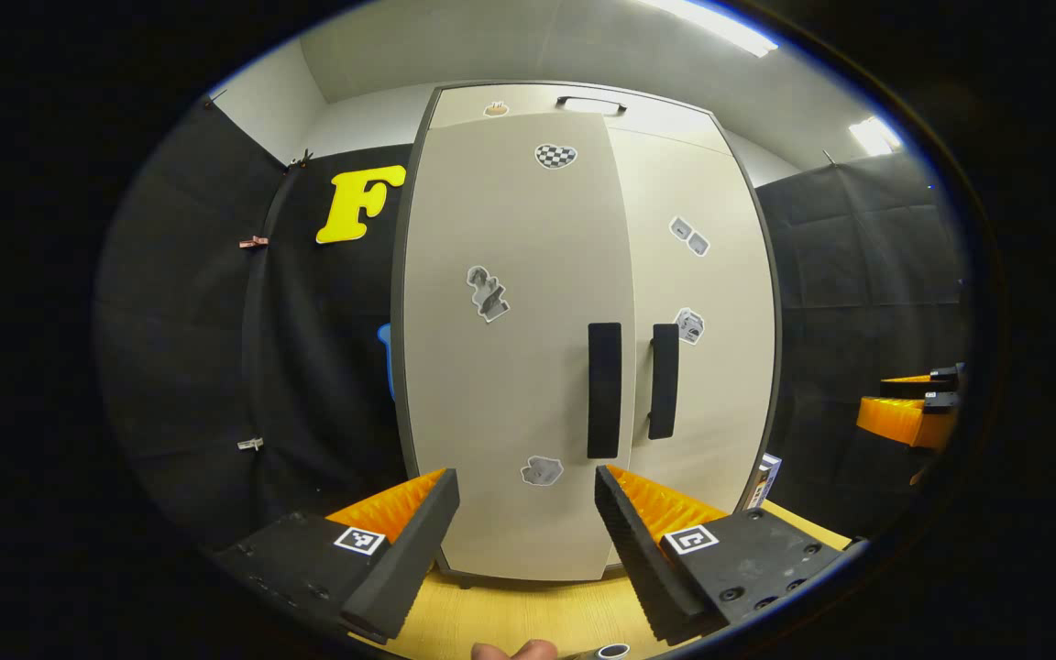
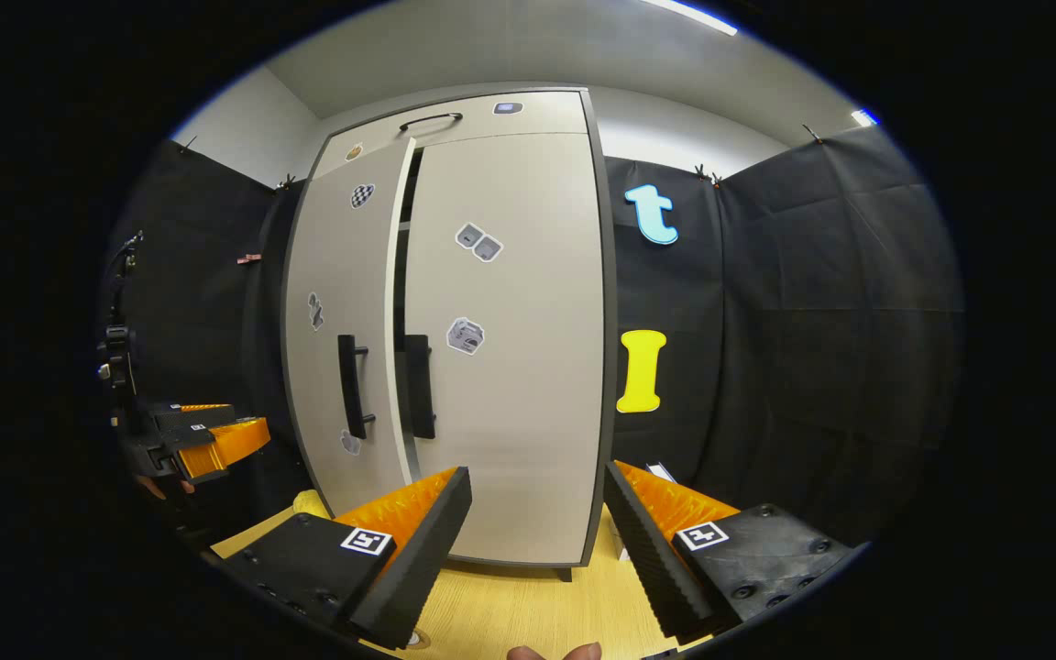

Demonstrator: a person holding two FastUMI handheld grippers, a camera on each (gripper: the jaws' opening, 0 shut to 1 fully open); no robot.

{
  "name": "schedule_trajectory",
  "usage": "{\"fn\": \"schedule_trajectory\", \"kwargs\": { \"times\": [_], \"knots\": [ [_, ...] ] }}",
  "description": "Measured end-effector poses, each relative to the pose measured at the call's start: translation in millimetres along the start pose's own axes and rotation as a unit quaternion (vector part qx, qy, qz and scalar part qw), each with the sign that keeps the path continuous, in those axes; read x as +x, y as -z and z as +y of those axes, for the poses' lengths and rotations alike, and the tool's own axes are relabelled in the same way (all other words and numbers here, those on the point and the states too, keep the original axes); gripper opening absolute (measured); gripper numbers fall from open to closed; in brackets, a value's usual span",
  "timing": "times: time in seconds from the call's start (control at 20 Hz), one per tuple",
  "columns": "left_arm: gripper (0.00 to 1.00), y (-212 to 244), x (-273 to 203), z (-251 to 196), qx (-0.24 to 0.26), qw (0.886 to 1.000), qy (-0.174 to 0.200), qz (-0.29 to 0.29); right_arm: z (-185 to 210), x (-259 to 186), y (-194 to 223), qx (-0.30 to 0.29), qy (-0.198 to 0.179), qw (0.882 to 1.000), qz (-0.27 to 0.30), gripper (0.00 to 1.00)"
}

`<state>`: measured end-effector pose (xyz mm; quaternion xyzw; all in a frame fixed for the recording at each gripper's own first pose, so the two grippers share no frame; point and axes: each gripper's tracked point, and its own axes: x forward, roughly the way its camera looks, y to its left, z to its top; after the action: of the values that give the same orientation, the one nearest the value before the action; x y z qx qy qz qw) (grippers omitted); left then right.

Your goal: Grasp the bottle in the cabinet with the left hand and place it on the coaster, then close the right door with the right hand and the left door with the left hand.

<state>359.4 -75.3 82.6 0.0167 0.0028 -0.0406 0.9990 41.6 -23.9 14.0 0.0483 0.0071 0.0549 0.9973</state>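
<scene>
1. Left gripper view: a pale wooden surface (image 1: pixel 510 614) carries a tall beige cabinet (image 1: pixel 583 348) with a dark frame. Black cloth walls the booth on both sides, with a white wall, ceiling and strip lights above.
2. The left door (image 1: pixel 514 367) fills the middle, close ahead; its edge stands slightly forward of the right door (image 1: pixel 707 367), so it is not quite flush. Each door has a black vertical handle near the seam and small grey stickers.
3. The left tool (image 1: pixel 526 532) is open and empty, its fingers spread before the lower part of the left door, not touching it. The other tool shows at the far right edge.
4. A small box (image 1: pixel 766 477) leans just beside the cabinet's lower right corner. A fingertip and a small round rim show at the bottom edge; what the rim belongs to I cannot tell.
5. Right gripper view: the same surface (image 2: pixel 528 605) and cabinet (image 2: pixel 455 330), with black cloth either side. The right door (image 2: pixel 510 348) looks shut; the left door (image 2: pixel 345 348) stands ajar, with a dark gap along the seam.
6. The right tool (image 2: pixel 535 532) is open and holds nothing, low before the right door. The left tool (image 2: pixel 216 440) hovers at the left, near the left door.
7. A yellow thing (image 2: pixel 310 502) lies on the surface by the cabinet's lower left corner; I cannot tell if it is the coaster. The bottle I cannot place.
</scene>
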Motion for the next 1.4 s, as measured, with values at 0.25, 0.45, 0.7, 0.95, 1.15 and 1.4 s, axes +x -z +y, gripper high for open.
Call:
{"fn": "schedule_trajectory", "kwargs": {
  "times": [0.25, 0.45, 0.7, 0.95, 1.15, 1.4],
  "knots": [
    [0.95, -8, -28, 3, 0.016, 1.000, 0.005, -0.012, 26, -5, -9, 0.000, -0.015, 1.000, -0.012, 0.97],
    [0.94, -7, -46, 8, 0.021, 1.000, 0.006, -0.014, 52, -8, -10, -0.002, -0.029, 0.999, -0.016, 0.97],
    [0.94, 4, -68, 17, 0.019, 1.000, 0.007, -0.005, 81, -16, -5, -0.009, -0.046, 0.999, -0.015, 0.97],
    [0.94, 10, -86, 35, 0.018, 1.000, 0.000, -0.002, 101, -25, -2, -0.008, -0.052, 0.999, -0.015, 0.97],
    [0.94, 7, -92, 47, 0.018, 1.000, -0.002, -0.006, 109, -31, -1, -0.006, -0.050, 0.999, -0.015, 0.97],
    [0.94, 7, -97, 50, 0.023, 1.000, 0.008, -0.009, 111, -35, 0, -0.007, -0.042, 0.999, -0.016, 0.97]
  ]
}}
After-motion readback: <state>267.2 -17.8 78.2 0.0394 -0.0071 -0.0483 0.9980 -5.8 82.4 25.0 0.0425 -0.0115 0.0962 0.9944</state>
